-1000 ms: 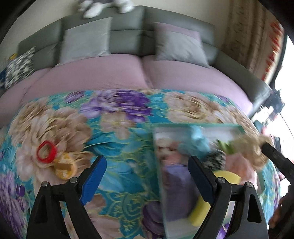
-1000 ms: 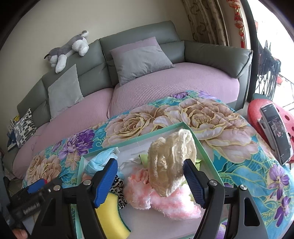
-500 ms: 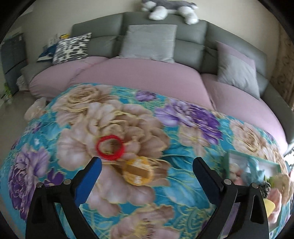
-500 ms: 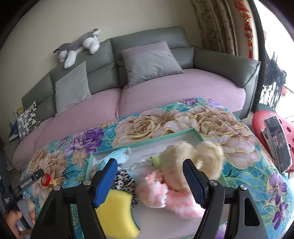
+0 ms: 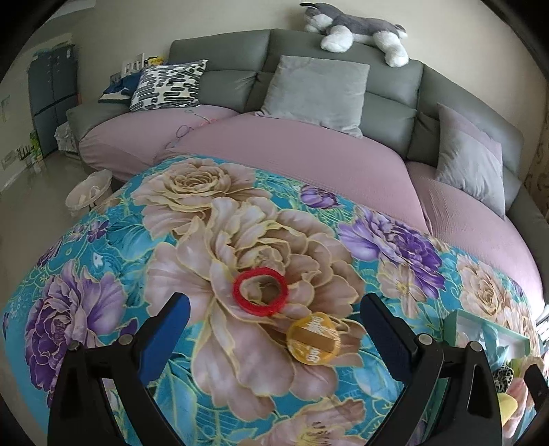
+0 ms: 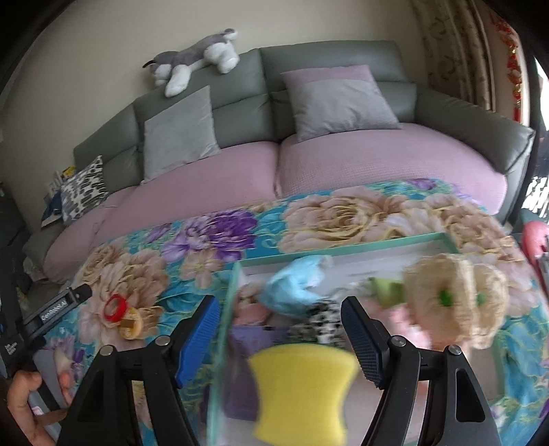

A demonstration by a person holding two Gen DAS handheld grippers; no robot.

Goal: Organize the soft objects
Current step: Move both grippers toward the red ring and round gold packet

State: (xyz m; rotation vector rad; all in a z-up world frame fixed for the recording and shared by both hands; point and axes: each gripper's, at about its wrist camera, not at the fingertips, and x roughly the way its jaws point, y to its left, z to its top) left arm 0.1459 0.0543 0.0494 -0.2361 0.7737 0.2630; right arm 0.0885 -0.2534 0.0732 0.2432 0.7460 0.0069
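Note:
My left gripper (image 5: 274,329) is open above the flowered cloth, nothing between its blue pads. A red ring (image 5: 260,291) lies just beyond its fingertips, with a yellow disc (image 5: 314,339) touching it on the right. My right gripper (image 6: 279,338) hangs open and empty over the mint-green tray (image 6: 343,248). The tray holds a yellow sponge (image 6: 302,391), a blue cloth (image 6: 298,284), a cream knitted puff (image 6: 456,302), a leopard-print scrunchie (image 6: 322,322) and pink fluffy and purple pieces. In the right wrist view the red ring (image 6: 116,307) lies left of the tray.
The flowered cloth (image 5: 103,240) covers the table, with a sofa with a mauve seat (image 5: 308,154) and grey cushions right behind it. A plush husky (image 5: 357,31) lies on the sofa back. A hand (image 6: 24,405) grips the left tool. A white bowl (image 5: 87,194) stands on the floor.
The left gripper has swung left, from the tray to the red ring and yellow disc. The cream puff, between the right fingers a second ago, now lies at the tray's right side.

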